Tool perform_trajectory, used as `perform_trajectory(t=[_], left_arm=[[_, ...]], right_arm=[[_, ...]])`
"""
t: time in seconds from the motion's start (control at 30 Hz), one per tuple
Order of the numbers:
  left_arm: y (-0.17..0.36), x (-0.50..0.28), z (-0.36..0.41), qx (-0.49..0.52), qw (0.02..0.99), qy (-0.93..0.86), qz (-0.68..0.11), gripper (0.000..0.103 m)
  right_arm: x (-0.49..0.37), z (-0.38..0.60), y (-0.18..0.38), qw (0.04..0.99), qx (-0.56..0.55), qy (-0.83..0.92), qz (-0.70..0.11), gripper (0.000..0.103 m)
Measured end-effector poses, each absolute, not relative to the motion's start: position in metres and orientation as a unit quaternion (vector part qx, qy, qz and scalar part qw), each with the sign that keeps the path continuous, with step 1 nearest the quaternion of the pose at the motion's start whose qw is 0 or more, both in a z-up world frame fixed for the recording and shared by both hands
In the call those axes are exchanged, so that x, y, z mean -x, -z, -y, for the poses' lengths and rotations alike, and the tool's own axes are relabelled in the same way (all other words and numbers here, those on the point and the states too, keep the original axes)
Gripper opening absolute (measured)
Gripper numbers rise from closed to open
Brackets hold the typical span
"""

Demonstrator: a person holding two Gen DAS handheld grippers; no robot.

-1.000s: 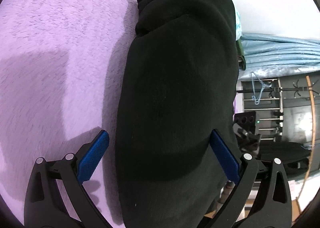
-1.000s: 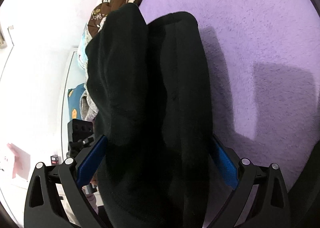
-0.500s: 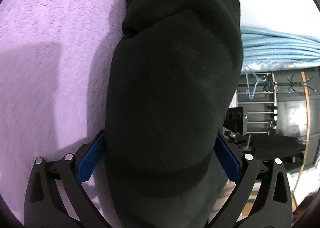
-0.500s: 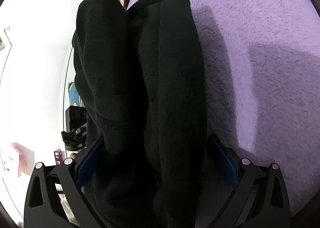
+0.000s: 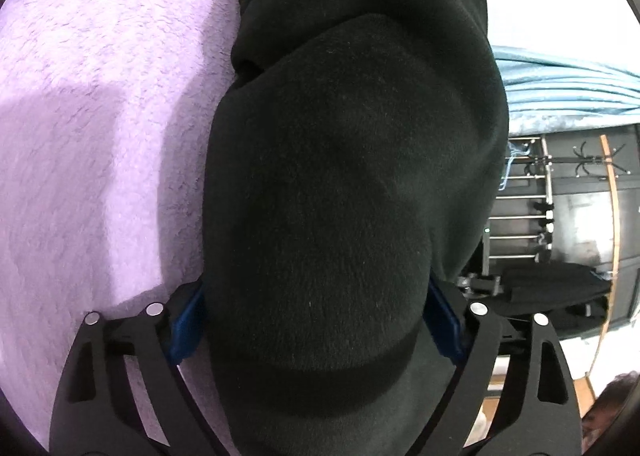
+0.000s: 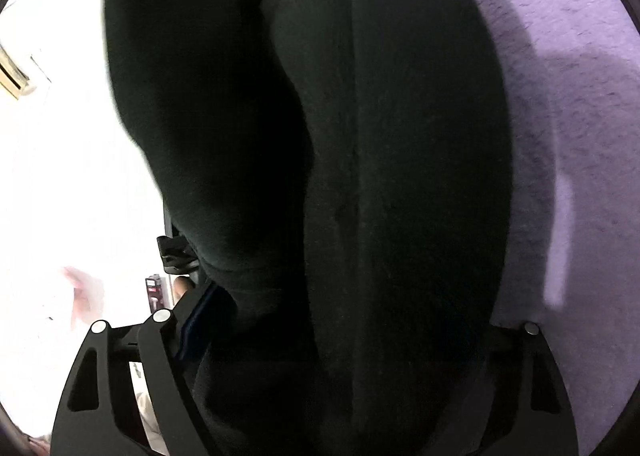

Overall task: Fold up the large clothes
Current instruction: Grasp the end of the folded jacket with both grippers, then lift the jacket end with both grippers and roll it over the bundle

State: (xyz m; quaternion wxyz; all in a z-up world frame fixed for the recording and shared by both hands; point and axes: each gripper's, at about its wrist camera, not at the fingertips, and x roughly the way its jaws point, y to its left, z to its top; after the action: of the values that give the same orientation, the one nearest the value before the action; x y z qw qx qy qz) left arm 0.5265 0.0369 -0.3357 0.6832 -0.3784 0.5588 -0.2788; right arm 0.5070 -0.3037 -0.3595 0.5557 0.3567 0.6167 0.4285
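Item: black fleece garment (image 5: 340, 196), folded into a thick bundle, lying on a purple plush blanket (image 5: 100, 116). In the left wrist view it runs from 6 o'clock up to 12 o'clock through the middle of the frame, with the blanket spread from 7 to 11 o'clock. In the right wrist view the same garment (image 6: 380, 176) fills the centre, a loose lobe of it rising toward 10 o'clock, the blanket (image 6: 580, 136) from 1 to 5 o'clock.

Left tool (image 5: 316, 316): jaws have just been closing; both blue pads (image 5: 186, 330) now press against the sides of the bundle, which bulges between and over them. Gripping the garment.

Right tool (image 6: 340, 332): jaws have just been closing; the pad at 8 o'clock (image 6: 200, 330) lies against the fabric, the pad at 4 o'clock is buried under it. Gripping the garment.

Surroundings, left view: blue fabric (image 5: 560, 96) at 2 o'clock, a dark clothes rack (image 5: 540, 196) at 3 o'clock. Right view: white wall (image 6: 60, 176) at 9 o'clock.
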Motion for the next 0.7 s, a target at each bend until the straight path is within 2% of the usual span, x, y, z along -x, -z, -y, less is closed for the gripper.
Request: perform_trajectory(t=[0.17, 0.33, 0.7], left_arm=[[0.329, -0.519, -0.04, 0.386, 0.686, 0.285, -0.547, 0.073], [0.298, -0.505, -0.038, 0.391, 0.693, 0.305, -0.524, 0.068], [0.226, -0.427, -0.044, 0.403, 0.704, 0.327, -0.485, 0.068]], right_arm=[[-0.494, 0.312, 0.357, 0.546, -0.381, -0.433, -0.607, 0.055], [-0.47, 0.318, 0.335, 0.541, -0.393, -0.457, -0.587, 0.051], [-0.377, 0.331, 0.266, 0.537, -0.419, -0.508, -0.527, 0.051]])
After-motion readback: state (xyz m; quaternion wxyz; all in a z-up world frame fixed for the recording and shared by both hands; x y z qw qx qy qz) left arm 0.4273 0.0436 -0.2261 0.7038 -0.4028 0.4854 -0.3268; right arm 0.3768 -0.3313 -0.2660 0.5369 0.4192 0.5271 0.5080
